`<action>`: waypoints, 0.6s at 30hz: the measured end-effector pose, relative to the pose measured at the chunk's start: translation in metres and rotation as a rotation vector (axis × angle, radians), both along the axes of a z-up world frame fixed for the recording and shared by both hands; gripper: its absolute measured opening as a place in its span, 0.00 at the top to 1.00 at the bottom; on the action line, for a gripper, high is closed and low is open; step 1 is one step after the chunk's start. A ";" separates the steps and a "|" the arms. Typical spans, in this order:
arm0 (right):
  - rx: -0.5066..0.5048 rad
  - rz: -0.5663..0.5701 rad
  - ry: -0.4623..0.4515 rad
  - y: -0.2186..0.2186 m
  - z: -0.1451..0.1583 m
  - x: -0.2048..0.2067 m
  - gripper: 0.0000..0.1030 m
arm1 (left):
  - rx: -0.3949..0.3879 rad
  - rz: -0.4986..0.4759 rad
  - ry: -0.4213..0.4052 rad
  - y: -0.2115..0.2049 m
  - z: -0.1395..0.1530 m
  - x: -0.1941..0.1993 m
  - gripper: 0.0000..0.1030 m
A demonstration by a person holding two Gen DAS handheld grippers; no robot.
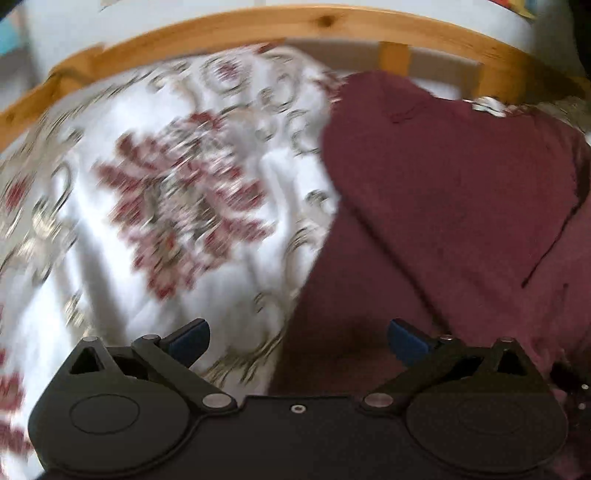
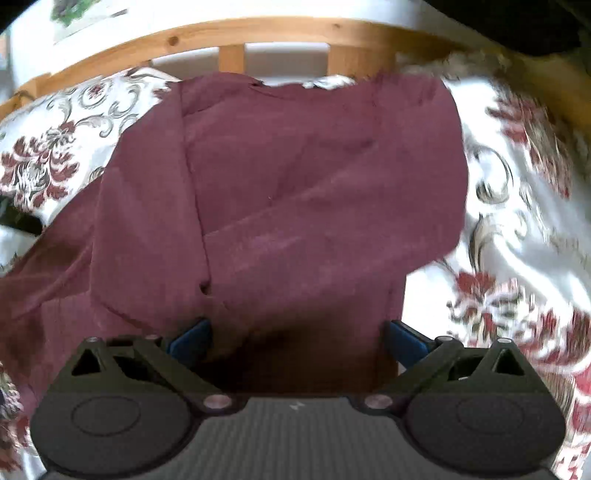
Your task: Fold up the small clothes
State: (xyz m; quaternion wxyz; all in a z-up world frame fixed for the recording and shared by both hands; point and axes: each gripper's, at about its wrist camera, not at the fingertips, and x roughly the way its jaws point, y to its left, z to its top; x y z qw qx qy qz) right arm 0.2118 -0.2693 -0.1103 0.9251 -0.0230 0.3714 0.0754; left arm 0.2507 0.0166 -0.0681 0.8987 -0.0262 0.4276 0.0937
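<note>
Both tongs, left (image 1: 298,338) and right (image 2: 298,338), gape apart over the unlabelled maroon garment (image 2: 288,192).

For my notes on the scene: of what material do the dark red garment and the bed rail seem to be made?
Dark red garment: soft matte fabric, probably cotton knit; it creases and drapes with no shine. Bed rail: light wood, likely pine with clear varnish; knots and grain show, with a slight gloss.

A white bedspread (image 2: 524,229) patterned with red flowers is seen spread from 9 to 3 o'clock, and a pine bed rail (image 2: 280,31) is seen arching at 12 o'clock.
</note>
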 end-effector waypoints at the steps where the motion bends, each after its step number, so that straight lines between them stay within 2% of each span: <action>1: -0.001 -0.005 0.011 -0.002 0.001 -0.001 0.00 | -0.011 0.023 0.001 0.004 0.001 -0.004 0.01; 5: -0.002 -0.030 0.063 -0.018 0.007 -0.019 0.00 | -0.023 0.053 0.009 0.008 0.001 -0.017 0.01; 10: 0.075 -0.061 0.015 -0.061 0.042 -0.054 0.00 | 0.000 -0.023 0.036 -0.004 -0.004 -0.025 0.01; 12: 0.067 -0.036 -0.001 -0.071 0.052 -0.068 0.00 | -0.016 -0.049 0.036 -0.007 -0.003 -0.026 0.01; 14: 0.010 0.021 -0.014 -0.072 0.059 -0.081 0.00 | -0.030 -0.063 0.030 -0.008 -0.002 -0.028 0.01; 18: -0.246 0.197 -0.055 -0.047 0.059 -0.110 0.00 | -0.047 -0.068 0.021 -0.007 -0.001 -0.029 0.01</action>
